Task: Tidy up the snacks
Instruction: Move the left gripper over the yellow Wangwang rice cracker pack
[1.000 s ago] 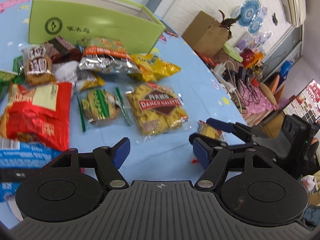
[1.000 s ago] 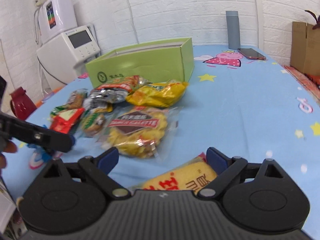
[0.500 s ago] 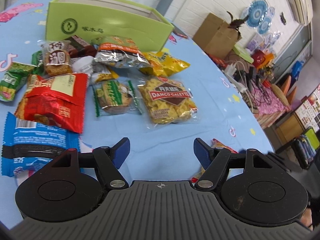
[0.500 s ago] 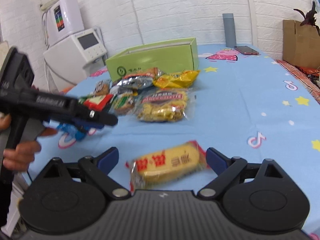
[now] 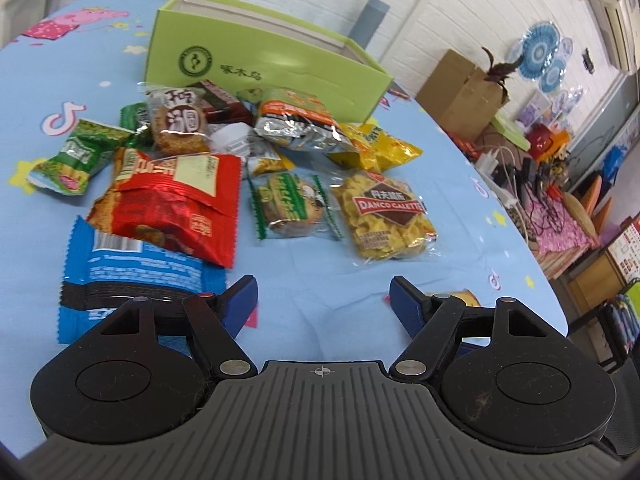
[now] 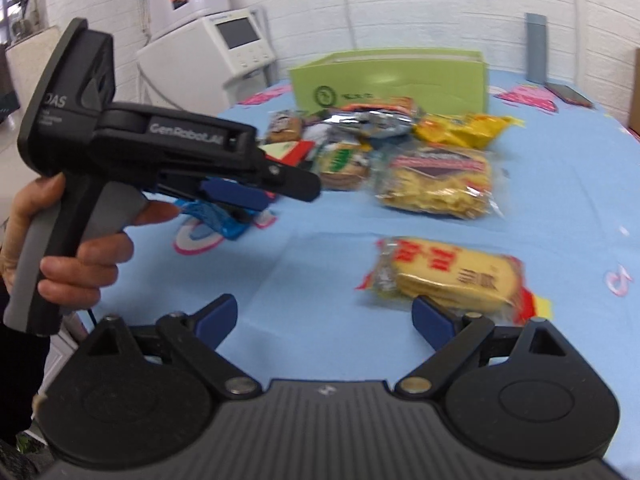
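Note:
A pile of snack packs lies before the open green box point(image 5: 260, 64) on the blue tablecloth: a red bag point(image 5: 172, 200), a blue packet point(image 5: 132, 276), a green-striped biscuit point(image 5: 292, 204) and a Danco Galette pack point(image 5: 384, 216). My left gripper point(image 5: 322, 296) hovers near the pile's front; its jaws are opening with nothing between them. The right wrist view shows it point(image 6: 288, 192) in a person's hand point(image 6: 80, 256). My right gripper point(image 6: 324, 312) is open and empty. A yellow cake pack point(image 6: 452, 272) lies flat on the cloth just past its right finger.
Behind the green box point(image 6: 388, 76) stand a grey cylinder point(image 6: 536, 52) and a phone point(image 6: 568, 94). White machines point(image 6: 224, 44) line the wall at left. A cardboard box point(image 5: 460, 92) and cluttered cables sit beyond the table's right edge.
The right gripper has drawn back and left from the yellow cake pack, which stays on the cloth. The left gripper has shifted, bringing more of the pile into its view.

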The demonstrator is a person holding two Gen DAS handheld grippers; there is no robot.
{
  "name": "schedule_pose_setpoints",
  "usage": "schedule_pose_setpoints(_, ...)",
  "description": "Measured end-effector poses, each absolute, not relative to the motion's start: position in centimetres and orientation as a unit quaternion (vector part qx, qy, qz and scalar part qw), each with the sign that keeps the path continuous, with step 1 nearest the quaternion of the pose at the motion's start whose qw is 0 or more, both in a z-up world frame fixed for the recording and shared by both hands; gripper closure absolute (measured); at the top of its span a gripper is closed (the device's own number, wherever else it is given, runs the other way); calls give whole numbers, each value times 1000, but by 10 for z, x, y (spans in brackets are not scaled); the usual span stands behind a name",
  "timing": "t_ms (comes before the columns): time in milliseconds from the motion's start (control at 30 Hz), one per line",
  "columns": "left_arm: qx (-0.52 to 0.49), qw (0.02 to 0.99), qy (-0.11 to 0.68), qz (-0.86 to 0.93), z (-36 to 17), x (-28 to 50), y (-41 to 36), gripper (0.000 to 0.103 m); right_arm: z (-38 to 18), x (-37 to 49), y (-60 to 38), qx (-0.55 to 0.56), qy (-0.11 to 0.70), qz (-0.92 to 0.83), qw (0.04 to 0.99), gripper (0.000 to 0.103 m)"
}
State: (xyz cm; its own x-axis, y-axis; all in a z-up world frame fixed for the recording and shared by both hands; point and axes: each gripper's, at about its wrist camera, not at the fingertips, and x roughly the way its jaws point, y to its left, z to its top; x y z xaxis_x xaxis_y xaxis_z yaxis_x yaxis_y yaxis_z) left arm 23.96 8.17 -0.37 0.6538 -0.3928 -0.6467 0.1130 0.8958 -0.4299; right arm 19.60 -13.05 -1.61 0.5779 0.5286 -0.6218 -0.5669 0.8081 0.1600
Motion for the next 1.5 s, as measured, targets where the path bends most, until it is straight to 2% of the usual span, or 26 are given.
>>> schedule_pose_setpoints(133,-185,891,389,-142,-3,236,92,40,-16,202,-112,-53,341,310,886,10)
schedule_pose_setpoints(267,-192,887,380,-178,2,234,92,37,-6,189,-133,-16,325,301,896,10)
schedule_pose_setpoints(533,-181,861,409,-242,-2,261,44,38,-17,205,-184,19,337,204,919,10)
schedule_pose_setpoints(833,-196,859,415,-225,-4,260,45,38,-21,235,-198,-10,333,196,922,10)
schedule_pose_setpoints(1033,-210,871,396,-201,6,255,64,35,-22,224,-177,1,342,236,910,9)
schedule_pose_setpoints(1300,-215,879,384,-183,10,247,82,34,-15,182,-117,16,344,381,858,10)
schedule_pose_setpoints(1500,-235,873,389,-180,2,238,95,34,-7,201,-124,-14,322,301,898,10)
